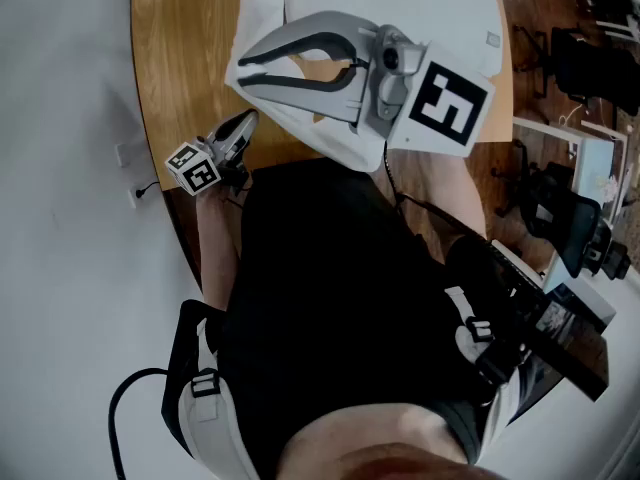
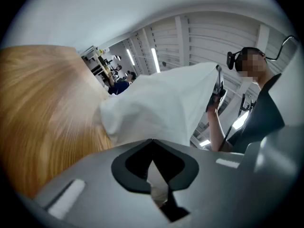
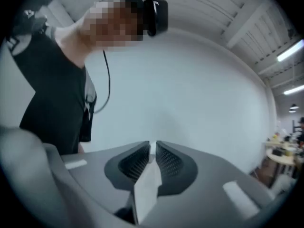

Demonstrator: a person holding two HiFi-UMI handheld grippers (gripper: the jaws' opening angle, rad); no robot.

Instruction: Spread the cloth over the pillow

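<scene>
On my left, the left hand-held gripper [image 2: 152, 141] is clamped tight on an edge of the white cloth [image 2: 156, 103], low and close over the wooden table [image 2: 42, 108]. From there the cloth rises like a slack tent to the right hand-held gripper [image 3: 153, 143], which is closed on a thin fold of another edge and held higher. So the sheet hangs between my two grips above the table, bunched in the middle. I cannot tell the pillow apart from the cloth in the head view. To do this step well, I judge I should draw the two grippers apart until the span goes taut and bring them level. Then I would carry the sheet over the pillow, lower it evenly, and let go only once it lies flat.
</scene>
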